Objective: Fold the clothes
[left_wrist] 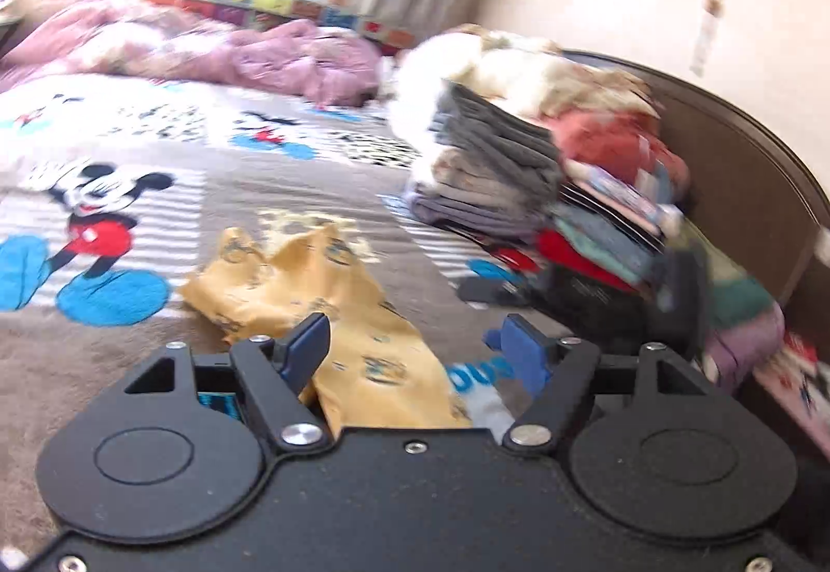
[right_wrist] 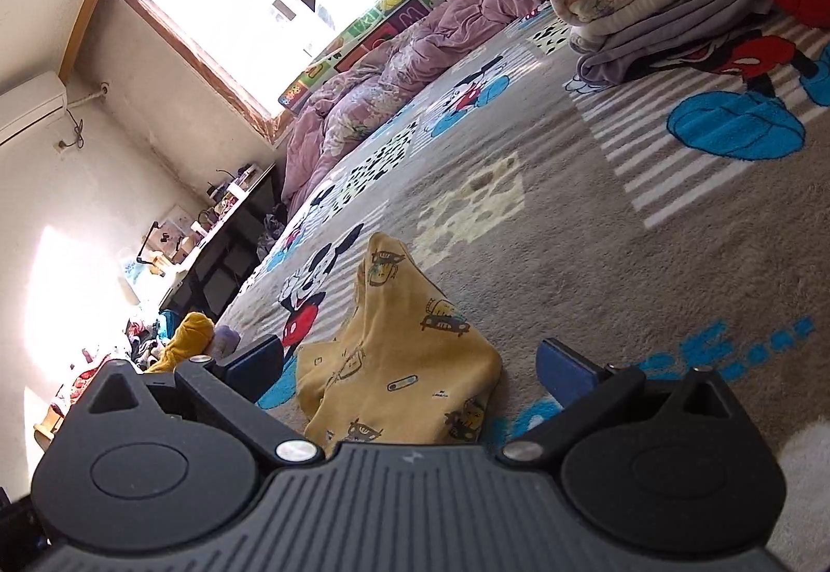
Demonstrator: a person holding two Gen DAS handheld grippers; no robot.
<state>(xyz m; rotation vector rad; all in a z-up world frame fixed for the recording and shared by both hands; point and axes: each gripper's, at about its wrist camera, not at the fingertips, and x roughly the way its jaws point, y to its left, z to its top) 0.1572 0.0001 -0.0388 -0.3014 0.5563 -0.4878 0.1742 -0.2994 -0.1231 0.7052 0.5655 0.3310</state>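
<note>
While both tongs, left (left_wrist: pixel 415 351) and right (right_wrist: pixel 412 364), gape wide over the crumpled yellow garment (right_wrist: pixel 399 354) between them, grabbing its edges looks next.

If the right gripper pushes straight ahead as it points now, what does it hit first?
Most likely the yellow garment, crumpled on the blanket directly between the open right gripper's fingers; depth is hard to judge.

A Mickey Mouse blanket (left_wrist: pixel 155 147) covers the bed; on it lie a crumpled yellow garment (right_wrist: pixel 399 354), stacked folded clothes (left_wrist: pixel 498 167) (rather blurred) and a pink quilt (left_wrist: pixel 207 48).
</note>
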